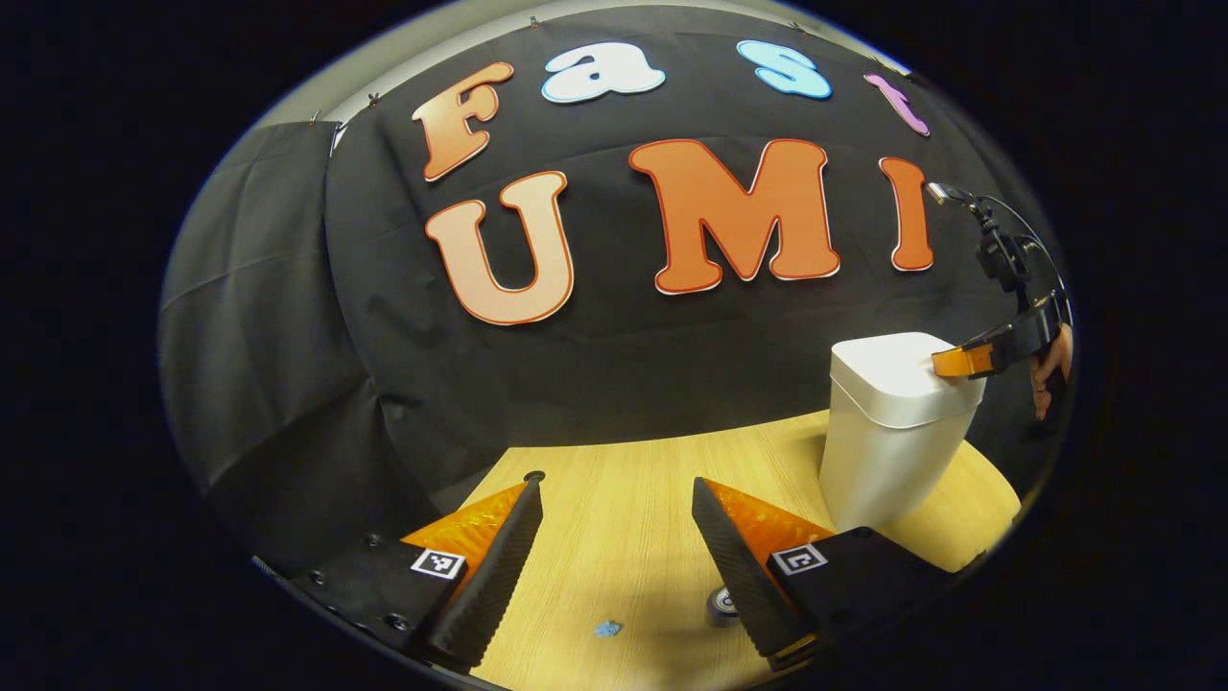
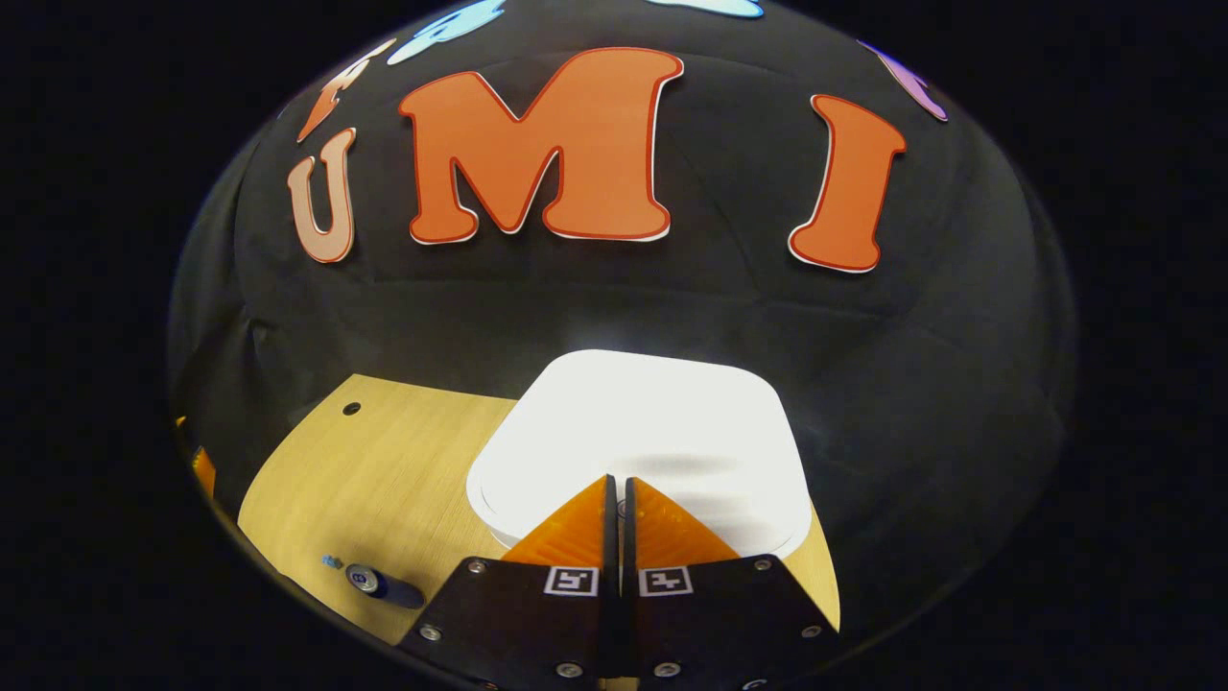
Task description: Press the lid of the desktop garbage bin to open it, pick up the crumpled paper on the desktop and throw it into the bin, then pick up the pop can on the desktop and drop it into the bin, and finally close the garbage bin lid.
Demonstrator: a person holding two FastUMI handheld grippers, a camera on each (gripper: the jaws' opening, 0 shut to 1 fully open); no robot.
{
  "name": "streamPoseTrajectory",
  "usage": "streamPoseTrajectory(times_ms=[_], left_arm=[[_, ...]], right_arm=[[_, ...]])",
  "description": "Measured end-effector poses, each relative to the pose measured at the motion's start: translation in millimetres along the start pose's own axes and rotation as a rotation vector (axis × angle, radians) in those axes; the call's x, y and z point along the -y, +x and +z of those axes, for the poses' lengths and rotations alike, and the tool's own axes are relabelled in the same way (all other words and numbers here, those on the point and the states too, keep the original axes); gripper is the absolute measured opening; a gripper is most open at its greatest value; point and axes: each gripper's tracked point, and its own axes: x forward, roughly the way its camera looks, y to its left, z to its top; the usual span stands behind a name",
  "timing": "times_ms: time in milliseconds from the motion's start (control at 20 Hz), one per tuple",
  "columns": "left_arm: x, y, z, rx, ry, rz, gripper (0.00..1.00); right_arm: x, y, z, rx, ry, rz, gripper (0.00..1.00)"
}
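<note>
The white desktop bin (image 1: 887, 451) stands on the wooden table at the right, with its lid (image 2: 633, 422) down. My right gripper (image 2: 617, 482) is shut with nothing between its fingers, and its tips rest on the near part of the lid. In the left gripper view the right gripper (image 1: 962, 361) touches the lid's right edge, with a hand (image 1: 1050, 369) behind it. My left gripper (image 1: 615, 482) hovers open over the table, left of the bin. A small dark can (image 1: 721, 605) sits by its right finger, also seen as the can (image 2: 366, 579).
A tiny blue scrap (image 1: 606, 629) lies on the wooden table (image 1: 624, 537) between my left fingers, near the can; the same scrap (image 2: 331, 561) shows in the right gripper view. The table (image 2: 384, 480) has a small hole (image 2: 351, 408). Black cloth walls close in behind.
</note>
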Motion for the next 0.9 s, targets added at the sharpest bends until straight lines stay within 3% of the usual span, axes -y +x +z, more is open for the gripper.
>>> streamPoseTrajectory(times_ms=[550,600,900], left_arm=[[-7.3,-5.3,0.3,0.008,0.023,0.044,1.00],[-8.8,-3.4,1.7,0.010,0.023,0.047,0.96],[-10.4,4.0,5.8,0.038,0.010,-0.002,1.00]], right_arm=[[-12.6,-15.5,17.8,0.126,-0.037,0.045,0.01],[-12.6,-17.9,21.6,0.141,-0.031,0.040,0.01],[-19.0,-47.1,45.4,0.228,0.007,0.002,0.01]])
